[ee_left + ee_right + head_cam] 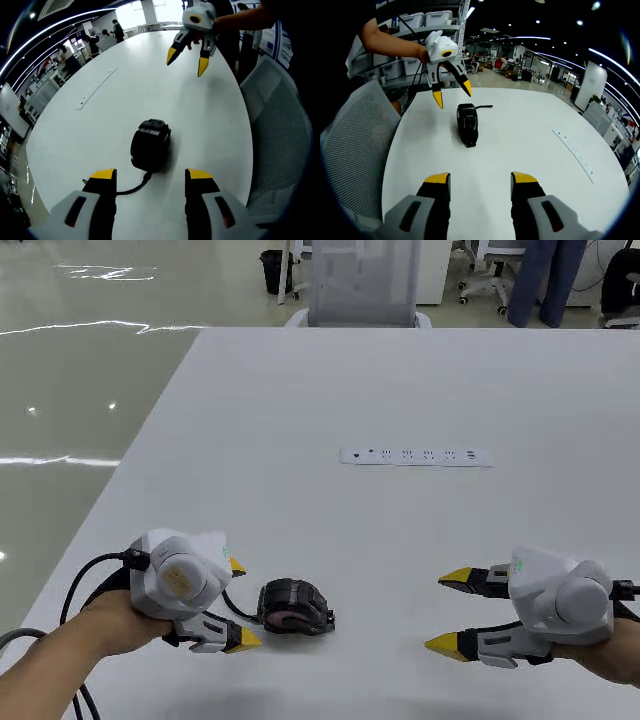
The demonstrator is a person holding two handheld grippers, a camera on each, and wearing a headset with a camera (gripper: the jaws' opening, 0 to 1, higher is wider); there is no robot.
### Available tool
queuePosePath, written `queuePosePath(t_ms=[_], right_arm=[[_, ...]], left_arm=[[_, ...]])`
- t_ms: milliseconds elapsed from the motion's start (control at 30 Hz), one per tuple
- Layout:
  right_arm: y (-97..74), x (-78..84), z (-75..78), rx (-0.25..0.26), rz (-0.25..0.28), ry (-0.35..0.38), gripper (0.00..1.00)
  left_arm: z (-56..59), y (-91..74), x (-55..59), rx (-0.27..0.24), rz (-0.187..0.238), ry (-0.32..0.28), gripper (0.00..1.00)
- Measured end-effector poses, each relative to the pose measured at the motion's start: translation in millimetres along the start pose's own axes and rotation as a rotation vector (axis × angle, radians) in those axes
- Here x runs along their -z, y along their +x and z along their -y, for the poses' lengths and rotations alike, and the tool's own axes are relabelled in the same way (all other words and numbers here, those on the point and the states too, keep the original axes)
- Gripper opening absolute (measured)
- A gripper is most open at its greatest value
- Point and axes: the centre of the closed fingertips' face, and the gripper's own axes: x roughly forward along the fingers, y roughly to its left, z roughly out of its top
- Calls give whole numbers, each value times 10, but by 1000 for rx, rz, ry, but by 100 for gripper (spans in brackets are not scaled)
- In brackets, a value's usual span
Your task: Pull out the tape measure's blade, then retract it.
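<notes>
The tape measure [295, 606], a black case with a reddish face, was seen lying on the white table [400, 390] near its front edge. A dark cord [132, 189] was seen running from the case back towards the left gripper [243, 602].

The left gripper was held just beside the tape measure, on its left. Its yellow-tipped fingers [248, 639] were spread apart and aimed at the case, and nothing was gripped between them. In the left gripper view the case was seen just ahead of the fingertips, in line with the gap and not touched by them. The left hand [115, 620] was wrapped round the back of the gripper, and the forearm was brought in from the lower left corner of the head view.

The right gripper [440, 612] was held well apart from the tape measure, off to its right. Its fingers were likewise parted, pointed leftwards towards the case, and nothing was held in them. It was gripped from behind by the right hand [610, 650] at the right edge of the head view. In the right gripper view the tape measure was seen between the two grippers, nearer to the left one.

A white power strip [415, 456] was seen lying farther back on the table, well apart from both grippers.
</notes>
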Motion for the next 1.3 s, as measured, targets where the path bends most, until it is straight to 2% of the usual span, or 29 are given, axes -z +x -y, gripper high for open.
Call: queuePosePath(t_ms=[433, 633, 833, 1100, 1300], right_arm=[[354, -67, 16, -61, 1, -42, 44], [504, -122, -15, -92, 8, -57, 41], [638, -153, -54, -122, 11, -72, 39], [829, -188, -91, -154, 5, -100, 36], [955, -180, -112, -173, -8, -108, 34]], left_arm=[[-53, 180, -2, 28, -13, 12, 48], [-68, 251, -43, 35, -10, 9, 47], [-76, 325, -33, 50, -21, 23, 46], [-65, 384, -50, 80, -37, 77, 43], [-52, 435, -43, 98, -42, 96, 39]])
